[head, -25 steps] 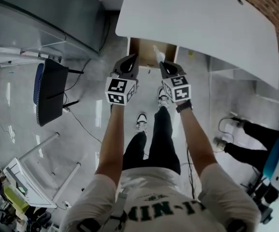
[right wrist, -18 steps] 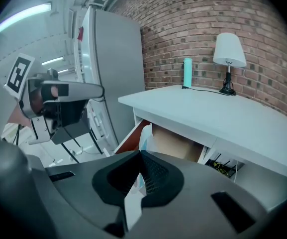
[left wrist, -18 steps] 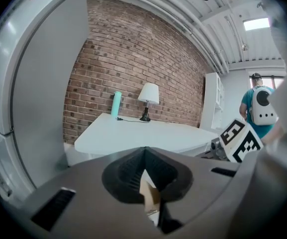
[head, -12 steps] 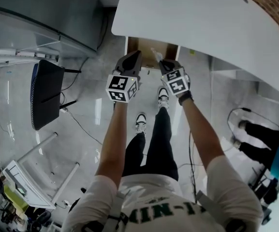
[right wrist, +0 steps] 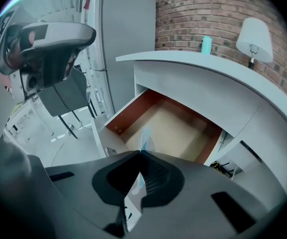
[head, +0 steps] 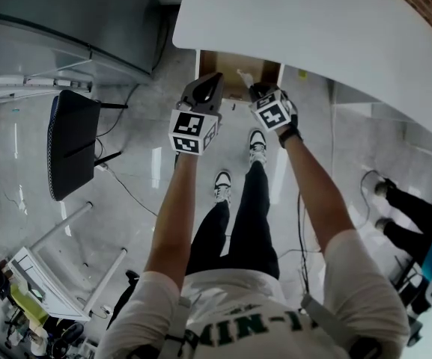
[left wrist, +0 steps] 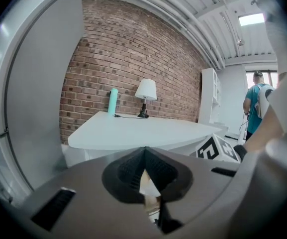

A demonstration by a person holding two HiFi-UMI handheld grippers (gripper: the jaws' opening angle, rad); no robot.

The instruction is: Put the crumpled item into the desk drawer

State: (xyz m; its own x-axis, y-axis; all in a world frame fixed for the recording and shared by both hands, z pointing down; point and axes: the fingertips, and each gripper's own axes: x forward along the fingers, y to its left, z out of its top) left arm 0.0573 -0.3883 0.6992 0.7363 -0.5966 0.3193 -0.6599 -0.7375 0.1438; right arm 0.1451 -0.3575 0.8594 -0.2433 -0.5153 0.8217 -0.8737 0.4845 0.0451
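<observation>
The desk drawer (head: 230, 72) stands pulled out under the white desk (head: 313, 28); its wooden inside (right wrist: 175, 128) shows nothing in it. My right gripper (head: 251, 88) is shut on the crumpled item (head: 242, 76), a thin white and pale blue scrap. The scrap sticks out past the jaw tips (right wrist: 145, 142) over the drawer's near edge. My left gripper (head: 213, 82) hovers beside it at the drawer's left front corner, jaws shut, with nothing held. In the right gripper view the left gripper (right wrist: 51, 39) shows at the upper left.
A grey cabinet (head: 66, 21) stands left of the desk, with a black chair (head: 70, 144) on the floor in front of it. A lamp (right wrist: 254, 36) and a teal bottle (right wrist: 206, 45) sit on the desk's far side. Another person's legs (head: 410, 215) are at the right.
Both grippers have moved a little forward toward the drawer, the right one carrying the crumpled item closer over its front edge. Jaws unchanged.
</observation>
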